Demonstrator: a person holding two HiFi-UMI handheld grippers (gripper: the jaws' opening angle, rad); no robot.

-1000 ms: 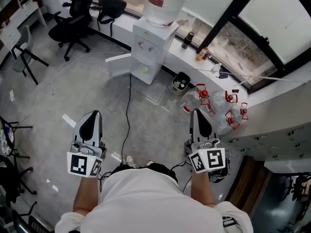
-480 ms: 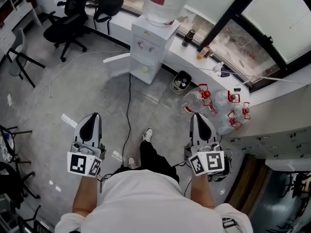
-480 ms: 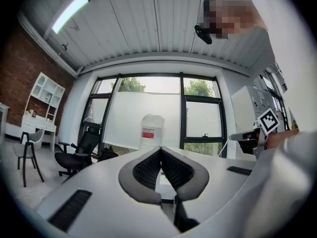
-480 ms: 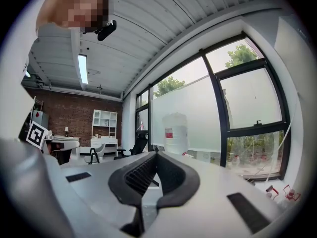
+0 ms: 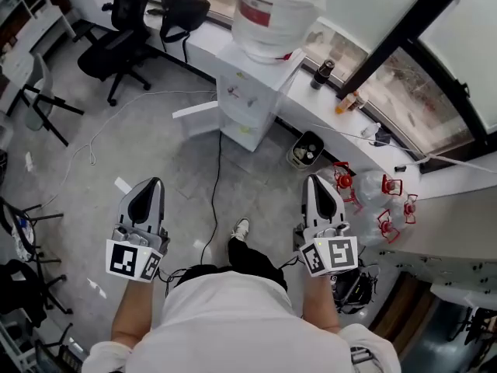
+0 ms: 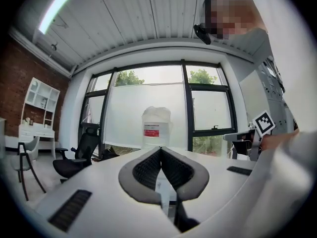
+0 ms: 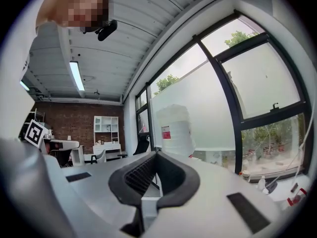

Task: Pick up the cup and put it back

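Both pairs of tongs are empty and pinched narrow: the left gripper [image 6: 161, 151] and the right gripper [image 7: 155, 154] each show their ribbed pads meeting at the tip with nothing between them, held level out in front of the person. No cup can be picked out for certain. The likeliest candidate is a dark cylinder [image 5: 321, 72] standing on the window sill [image 5: 289, 106], far right of the water dispenser [image 5: 247, 92], though it may equally be a flask. Judging from here, jaws that reach it closed would nudge it over or off the sill rather than grip it. A cable [image 5: 214, 185] runs across the floor by the person's shoe [image 5: 240, 228] and could catch a foot, and the bin [image 5: 305, 148] and red-capped jugs [image 5: 382, 200] crowd the right. The dispenser's taps and shelf are too small to read.
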